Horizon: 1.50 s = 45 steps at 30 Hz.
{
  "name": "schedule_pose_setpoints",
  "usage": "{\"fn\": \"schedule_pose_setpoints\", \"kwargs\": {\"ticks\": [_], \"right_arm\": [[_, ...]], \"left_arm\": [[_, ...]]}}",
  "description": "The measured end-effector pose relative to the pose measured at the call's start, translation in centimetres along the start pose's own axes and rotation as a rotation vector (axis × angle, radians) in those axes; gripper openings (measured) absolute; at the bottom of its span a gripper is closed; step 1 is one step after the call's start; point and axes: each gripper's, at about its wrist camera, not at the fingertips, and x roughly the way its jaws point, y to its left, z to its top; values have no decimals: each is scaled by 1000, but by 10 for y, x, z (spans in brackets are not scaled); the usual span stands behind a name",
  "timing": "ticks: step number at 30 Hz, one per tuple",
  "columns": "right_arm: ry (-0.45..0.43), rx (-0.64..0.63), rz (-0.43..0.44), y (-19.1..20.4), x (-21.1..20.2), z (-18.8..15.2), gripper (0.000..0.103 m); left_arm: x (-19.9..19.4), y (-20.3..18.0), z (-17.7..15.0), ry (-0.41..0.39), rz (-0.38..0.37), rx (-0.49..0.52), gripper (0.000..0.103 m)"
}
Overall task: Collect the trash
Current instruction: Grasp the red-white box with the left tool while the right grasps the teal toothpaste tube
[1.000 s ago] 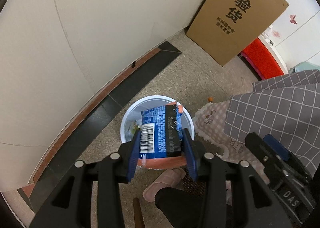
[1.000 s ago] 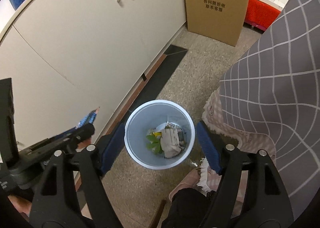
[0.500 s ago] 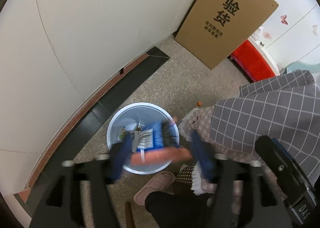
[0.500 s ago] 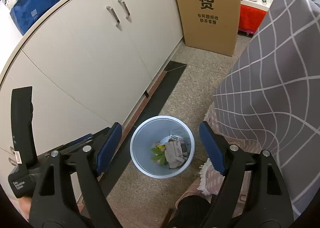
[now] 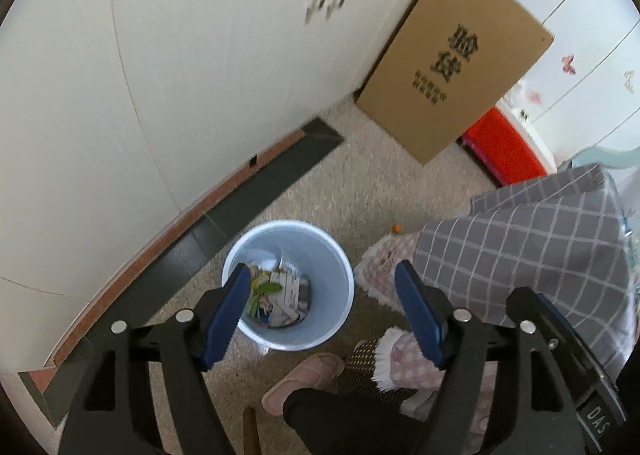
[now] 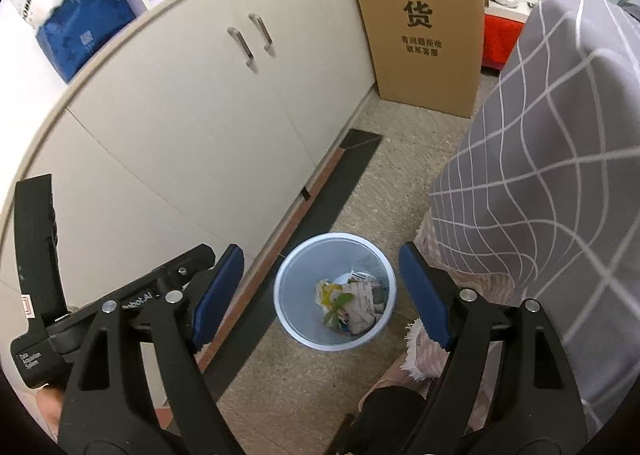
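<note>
Looking down from the left wrist, the left gripper point(image 5: 320, 307) hangs spread and empty above the bin point(image 5: 288, 231), which stands on the floor beside the cabinet, so anything let go falls in; trash point(image 5: 280, 295) lies at its bottom. From the right wrist, the right gripper point(image 6: 320, 291) is likewise spread, holding nothing, over the same bin point(image 6: 334, 243).

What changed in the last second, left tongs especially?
The left tongs let go of the blue snack packet, which dropped toward the trash bin; they now stand open and empty. Both tongs rose, so the bin looks smaller. The right tongs stayed open and empty; bin and cardboard box unmoved.
</note>
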Motion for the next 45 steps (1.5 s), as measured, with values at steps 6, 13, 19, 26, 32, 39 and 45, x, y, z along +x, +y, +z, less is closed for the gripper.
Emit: {"fn": "schedule_pose_setpoints", "kwargs": {"ticks": [6, 13, 19, 26, 32, 39, 45], "right_arm": [[-83, -1, 76, 10, -47, 16, 78], [-246, 2, 134, 0, -129, 35, 79], [-368, 29, 42, -44, -194, 43, 81], [-432, 123, -146, -132, -248, 30, 82], [-419, 240, -255, -209, -271, 10, 82], [-390, 295, -259, -248, -272, -9, 83], [-376, 304, -238, -255, -266, -13, 83]], "left_arm": [[-60, -20, 5, -145, -23, 3, 72], [-126, -73, 3, -296, -73, 84, 77], [-138, -149, -11, -257, -205, 207, 78], [-123, -256, -53, -179, -302, 483, 79], [-105, -334, -108, -182, -256, 851, 79], [-85, -368, -133, -147, -219, 1037, 79], [-63, -381, -132, -118, -159, 1096, 79]]}}
